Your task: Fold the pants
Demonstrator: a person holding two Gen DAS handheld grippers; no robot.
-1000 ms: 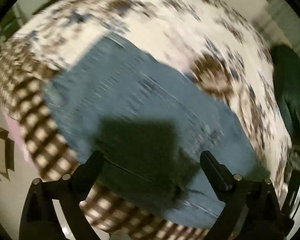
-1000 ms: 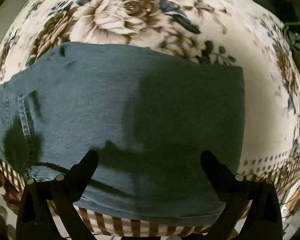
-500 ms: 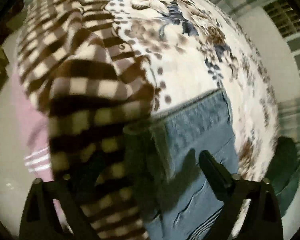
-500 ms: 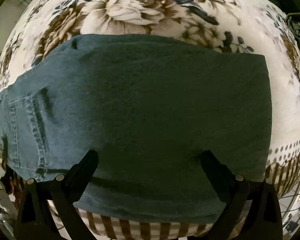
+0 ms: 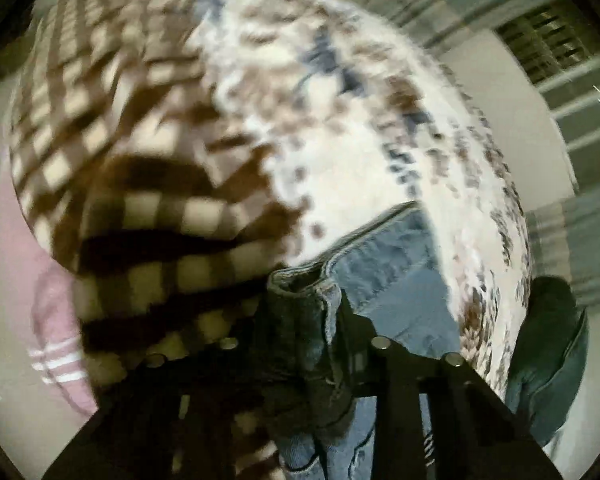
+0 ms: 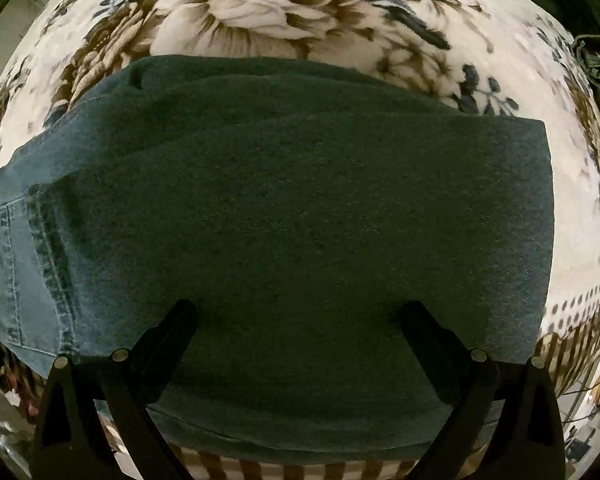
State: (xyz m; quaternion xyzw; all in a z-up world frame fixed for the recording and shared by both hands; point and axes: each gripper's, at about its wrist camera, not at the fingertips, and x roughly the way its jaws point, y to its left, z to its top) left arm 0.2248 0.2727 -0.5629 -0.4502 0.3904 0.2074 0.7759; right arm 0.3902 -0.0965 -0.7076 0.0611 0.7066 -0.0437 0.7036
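Home bedrm: floral blanket [image 6: 260, 12] w/ checked border [image 5: 140, 208], window grille [image 5: 552, 40].

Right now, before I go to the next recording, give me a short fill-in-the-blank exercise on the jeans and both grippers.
1. The left gripper, whose jaws have just been closing, pinches a bunched edge of the ____.
2. The right gripper hovers over the jeans with its jaws ____.
3. The jeans lie on a blanket printed with big ____.

Missing words: jeans; open; flowers
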